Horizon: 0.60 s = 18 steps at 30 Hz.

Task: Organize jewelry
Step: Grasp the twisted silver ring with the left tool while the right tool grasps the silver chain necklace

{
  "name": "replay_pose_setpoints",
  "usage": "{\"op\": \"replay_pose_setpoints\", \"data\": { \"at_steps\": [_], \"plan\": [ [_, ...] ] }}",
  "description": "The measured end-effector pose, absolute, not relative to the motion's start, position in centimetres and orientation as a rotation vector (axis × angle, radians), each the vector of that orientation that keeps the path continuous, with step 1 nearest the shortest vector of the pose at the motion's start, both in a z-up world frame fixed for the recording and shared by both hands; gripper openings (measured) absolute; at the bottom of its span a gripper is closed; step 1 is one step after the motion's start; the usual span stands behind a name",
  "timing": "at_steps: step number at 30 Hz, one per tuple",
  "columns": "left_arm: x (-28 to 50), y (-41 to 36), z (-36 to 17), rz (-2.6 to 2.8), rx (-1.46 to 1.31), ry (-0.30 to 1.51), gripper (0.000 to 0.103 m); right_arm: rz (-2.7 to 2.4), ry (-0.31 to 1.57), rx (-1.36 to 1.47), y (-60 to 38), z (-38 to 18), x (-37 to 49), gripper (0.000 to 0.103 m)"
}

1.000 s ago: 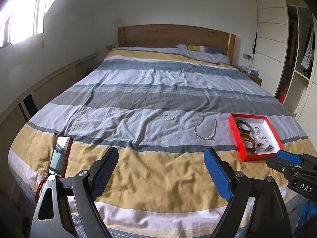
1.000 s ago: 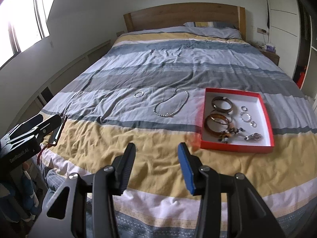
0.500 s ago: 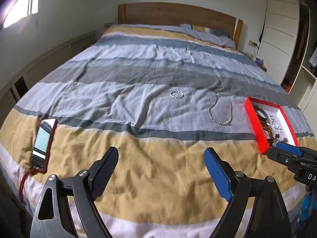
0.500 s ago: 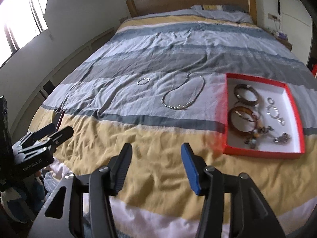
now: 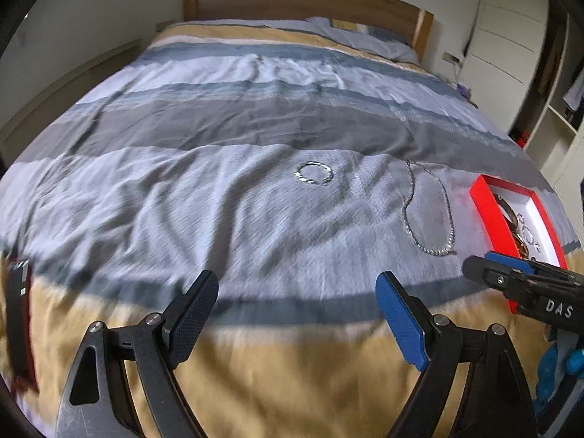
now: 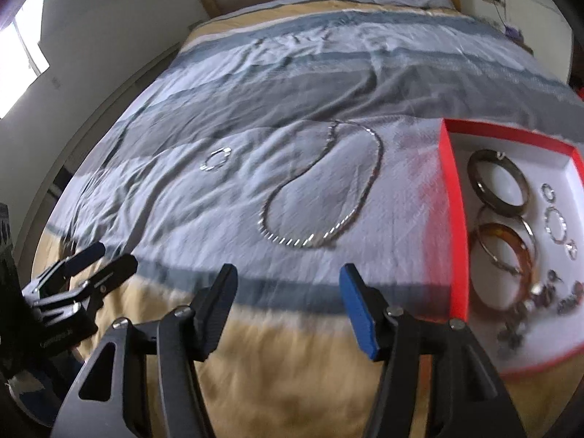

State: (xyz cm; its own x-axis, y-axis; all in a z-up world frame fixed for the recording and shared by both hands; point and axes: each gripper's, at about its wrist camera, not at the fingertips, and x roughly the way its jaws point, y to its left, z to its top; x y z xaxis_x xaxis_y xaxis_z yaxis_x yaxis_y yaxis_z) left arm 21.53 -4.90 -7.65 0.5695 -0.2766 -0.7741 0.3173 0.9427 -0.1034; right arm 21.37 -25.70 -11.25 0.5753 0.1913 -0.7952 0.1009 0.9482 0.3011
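A silver necklace lies looped on the striped bedcover, also in the left wrist view. A small silver bracelet lies to its left, and shows in the right wrist view. A red box with a white inside holds bangles, rings and charms; its edge shows in the left wrist view. My left gripper is open and empty, short of the bracelet. My right gripper is open and empty, just short of the necklace.
A phone in a red case lies at the bed's left edge. The wooden headboard and a pillow are at the far end. A wardrobe stands at the right. Each gripper shows in the other's view.
Both grippers have moved forward and lower over the bed, so the necklace, bracelet and box look nearer. Both stay open.
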Motion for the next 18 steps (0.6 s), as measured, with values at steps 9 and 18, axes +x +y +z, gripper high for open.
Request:
{"op": "replay_pose_setpoints", "data": {
  "at_steps": [9,18],
  "plan": [
    [28.2,-7.8,-10.6,-0.442,0.039,0.953,0.087,0.037,0.974,0.442,-28.0,-14.1,26.4,0.059],
    [33.3,-9.4,-11.8,-0.452,0.078,0.945,0.084,0.038,0.954,0.393,-27.7,-14.6,31.3,0.059]
  ]
}}
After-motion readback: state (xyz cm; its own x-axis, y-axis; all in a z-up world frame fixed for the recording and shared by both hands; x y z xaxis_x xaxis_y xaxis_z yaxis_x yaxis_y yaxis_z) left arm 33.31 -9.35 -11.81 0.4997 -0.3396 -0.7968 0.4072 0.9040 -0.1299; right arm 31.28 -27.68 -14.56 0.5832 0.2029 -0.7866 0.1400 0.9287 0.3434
